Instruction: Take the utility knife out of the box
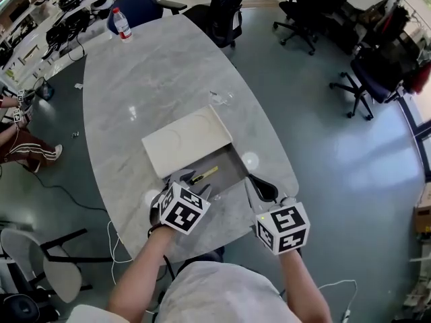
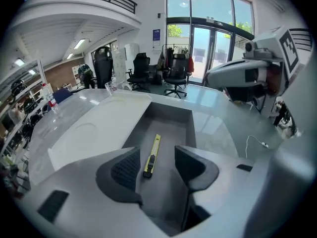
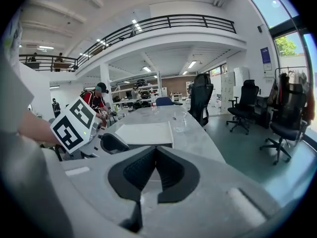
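Observation:
A yellow utility knife (image 1: 203, 175) lies on the floor of an open grey box (image 1: 229, 163) near the table's front edge. The box's white lid (image 1: 186, 140) covers its far half. My left gripper (image 1: 194, 184) hovers at the box's near end, open. In the left gripper view the knife (image 2: 151, 155) shows between the two spread fingers (image 2: 128, 168), lower down and untouched. My right gripper (image 1: 260, 184) sits at the box's right corner, shut with nothing in it; its pads (image 3: 171, 170) meet at the top in the right gripper view.
A water bottle (image 1: 122, 24) stands at the table's far end. A clear plastic piece (image 1: 222, 98) lies just beyond the lid. Office chairs (image 1: 225, 9) ring the far side and right. A seated person (image 1: 23, 148) is at the left, beside floor cables.

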`<state>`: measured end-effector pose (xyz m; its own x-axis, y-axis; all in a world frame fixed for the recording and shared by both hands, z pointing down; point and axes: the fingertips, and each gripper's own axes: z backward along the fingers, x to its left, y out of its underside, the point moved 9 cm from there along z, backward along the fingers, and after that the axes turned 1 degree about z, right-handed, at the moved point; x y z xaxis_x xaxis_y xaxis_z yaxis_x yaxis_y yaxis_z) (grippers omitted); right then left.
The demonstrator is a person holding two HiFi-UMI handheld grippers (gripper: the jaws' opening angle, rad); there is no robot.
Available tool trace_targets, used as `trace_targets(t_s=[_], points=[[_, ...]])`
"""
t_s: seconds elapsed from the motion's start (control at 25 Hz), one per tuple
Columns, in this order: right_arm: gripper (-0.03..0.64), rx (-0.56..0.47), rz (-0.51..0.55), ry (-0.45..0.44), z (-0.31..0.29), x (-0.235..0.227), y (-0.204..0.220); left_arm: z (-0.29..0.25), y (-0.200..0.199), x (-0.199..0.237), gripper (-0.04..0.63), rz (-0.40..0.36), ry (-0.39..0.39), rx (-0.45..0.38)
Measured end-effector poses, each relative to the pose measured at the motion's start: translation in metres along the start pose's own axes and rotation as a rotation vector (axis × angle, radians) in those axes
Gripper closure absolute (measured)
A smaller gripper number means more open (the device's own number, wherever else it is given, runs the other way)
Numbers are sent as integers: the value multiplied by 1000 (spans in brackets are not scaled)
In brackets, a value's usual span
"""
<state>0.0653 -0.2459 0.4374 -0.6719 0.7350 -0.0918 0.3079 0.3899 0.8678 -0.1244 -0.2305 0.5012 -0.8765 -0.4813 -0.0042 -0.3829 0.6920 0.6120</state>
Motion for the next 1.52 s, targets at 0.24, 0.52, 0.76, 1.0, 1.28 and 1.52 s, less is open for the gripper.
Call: trace_targets(t_s=[0.24, 0.52, 0.76, 1.0, 1.28, 1.52], points=[[612, 10, -16, 20, -8, -11, 2, -25, -3, 3, 399, -67, 17, 94], [612, 25, -27, 23, -20, -18, 0, -43, -4, 5, 399, -140, 38, 164], [612, 42, -27, 29, -23, -20, 2, -56, -1, 2, 399, -196, 56, 217], [612, 50, -29, 33, -23, -20, 4, -59, -2, 1, 399, -201, 73, 228], [612, 53, -18, 40, -22, -19, 3, -59, -5, 3, 413, -196, 104, 233], [612, 55, -16, 42, -20, -19, 5, -59, -5, 2, 452, -191, 126, 231]])
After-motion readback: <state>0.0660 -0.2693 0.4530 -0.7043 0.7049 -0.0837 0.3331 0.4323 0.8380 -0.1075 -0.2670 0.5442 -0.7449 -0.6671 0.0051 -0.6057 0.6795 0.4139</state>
